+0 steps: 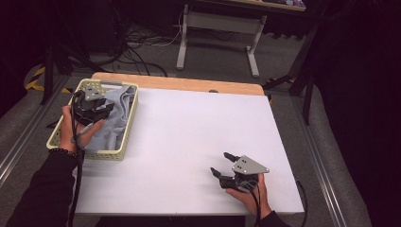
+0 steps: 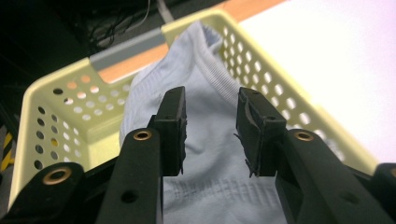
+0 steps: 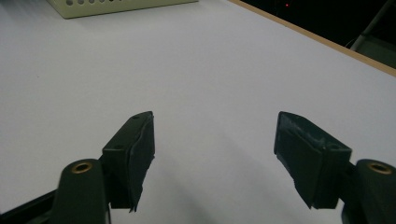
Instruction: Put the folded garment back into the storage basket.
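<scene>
I hold the left gripper [image 2: 209, 133] over the basket [image 2: 280, 98], jaws parted around grey cloth [image 2: 210, 186] without pinching; the right gripper [image 3: 212, 154] rests open near right.

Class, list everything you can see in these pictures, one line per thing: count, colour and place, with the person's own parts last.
Basket: one, pale yellow, perforated, left edge of the table.
Garment: one, light blue, ribbed trim, lying in the basket.
Table: one, white top with a wooden far edge.
Desk frame: one, white legs, on the floor beyond the table.
Cables: several, black, on the floor behind.
Left gripper: one, black, over the garment, jaws apart.
Right gripper: one, black, jaws apart, low over the table's near right.
Sleeves: two, dark.
</scene>
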The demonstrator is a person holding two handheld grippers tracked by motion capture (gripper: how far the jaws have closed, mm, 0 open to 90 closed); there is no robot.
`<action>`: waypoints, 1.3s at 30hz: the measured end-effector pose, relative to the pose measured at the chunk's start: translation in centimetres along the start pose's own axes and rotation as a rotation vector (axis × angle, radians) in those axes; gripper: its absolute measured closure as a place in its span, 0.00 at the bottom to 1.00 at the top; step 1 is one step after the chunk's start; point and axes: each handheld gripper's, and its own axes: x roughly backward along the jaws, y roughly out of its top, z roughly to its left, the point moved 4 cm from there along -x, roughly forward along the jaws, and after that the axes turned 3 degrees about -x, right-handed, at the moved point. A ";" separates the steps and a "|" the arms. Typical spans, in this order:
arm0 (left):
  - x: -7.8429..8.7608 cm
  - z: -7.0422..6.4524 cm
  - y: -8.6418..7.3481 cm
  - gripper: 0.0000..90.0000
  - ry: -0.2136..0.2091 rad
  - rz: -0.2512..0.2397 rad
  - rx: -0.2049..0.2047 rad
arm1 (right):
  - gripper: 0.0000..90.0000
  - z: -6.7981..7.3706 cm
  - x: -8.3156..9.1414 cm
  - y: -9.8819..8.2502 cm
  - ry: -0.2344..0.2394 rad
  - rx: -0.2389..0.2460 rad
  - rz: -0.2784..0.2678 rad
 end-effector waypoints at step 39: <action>2.6 -7.4 1.3 0.23 -0.032 -0.229 -0.132 | 0.27 -0.6 0.3 0.1 -0.043 -0.008 -0.032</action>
